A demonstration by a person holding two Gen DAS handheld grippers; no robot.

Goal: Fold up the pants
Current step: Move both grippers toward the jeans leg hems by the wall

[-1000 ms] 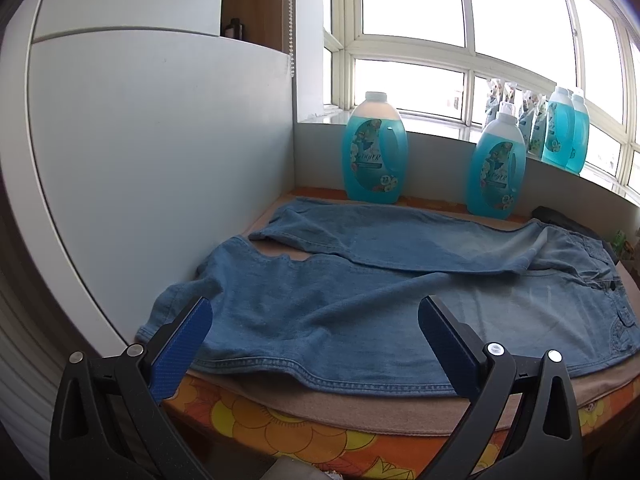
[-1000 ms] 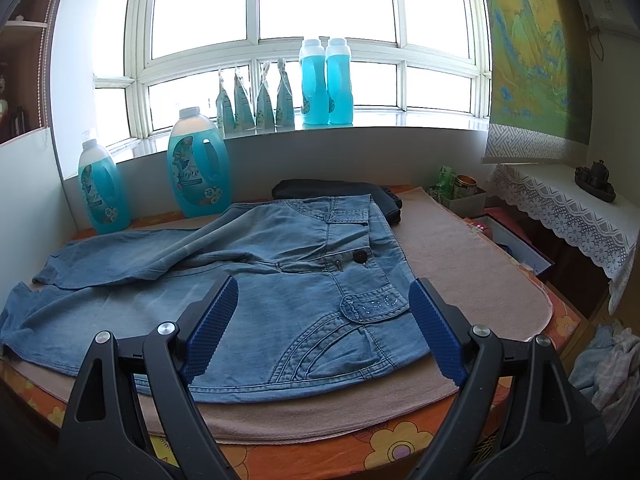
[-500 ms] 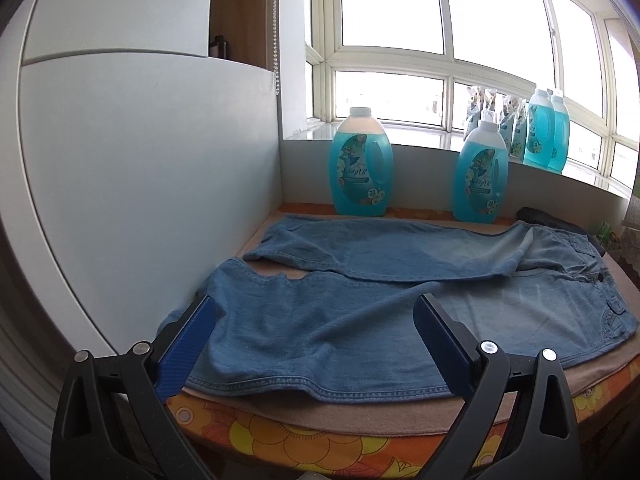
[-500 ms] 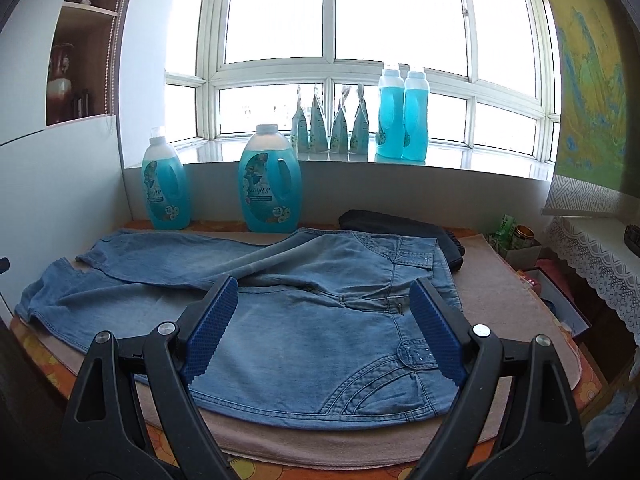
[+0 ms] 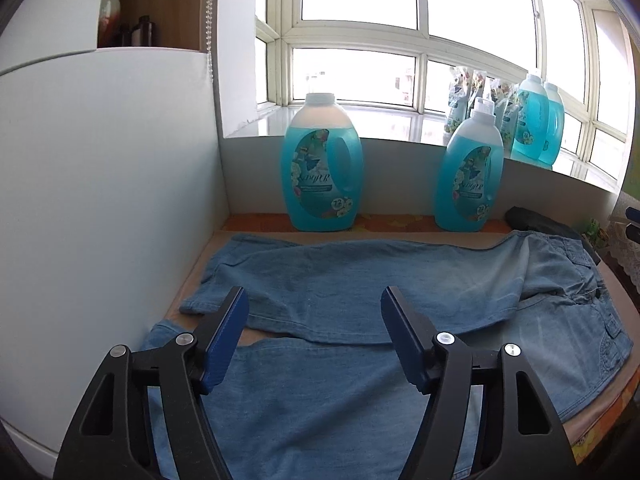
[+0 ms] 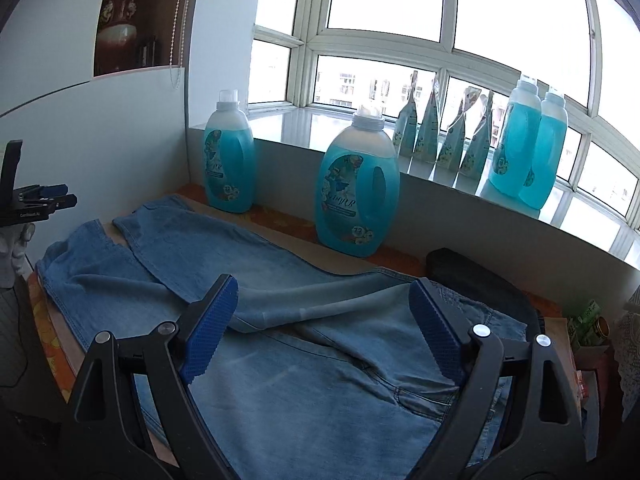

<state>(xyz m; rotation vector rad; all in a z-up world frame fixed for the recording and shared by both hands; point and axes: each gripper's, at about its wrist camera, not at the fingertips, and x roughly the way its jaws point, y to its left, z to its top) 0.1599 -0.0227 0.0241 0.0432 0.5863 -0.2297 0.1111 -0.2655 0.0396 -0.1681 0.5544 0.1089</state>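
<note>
Light blue denim pants (image 5: 360, 292) lie spread flat on a tan mat, legs pointing left and waist at the right; they also show in the right wrist view (image 6: 280, 320). My left gripper (image 5: 314, 300) is open and empty, hovering over the leg ends near the split between the two legs. My right gripper (image 6: 322, 292) is open and empty, hovering over the crotch and upper thigh area. The left gripper also shows at the left edge of the right wrist view (image 6: 40, 202).
Two big blue detergent bottles (image 5: 322, 168) (image 5: 468, 176) stand at the back of the table, more bottles and pouches on the windowsill (image 6: 528, 144). A white panel (image 5: 100, 200) walls the left side. A dark folded cloth (image 6: 476, 276) lies behind the waist. Clutter sits at the right (image 6: 588, 320).
Both grippers have moved forward and in over the pants. The right gripper has swung left, from the waist and pockets toward the crotch. Both stay open.
</note>
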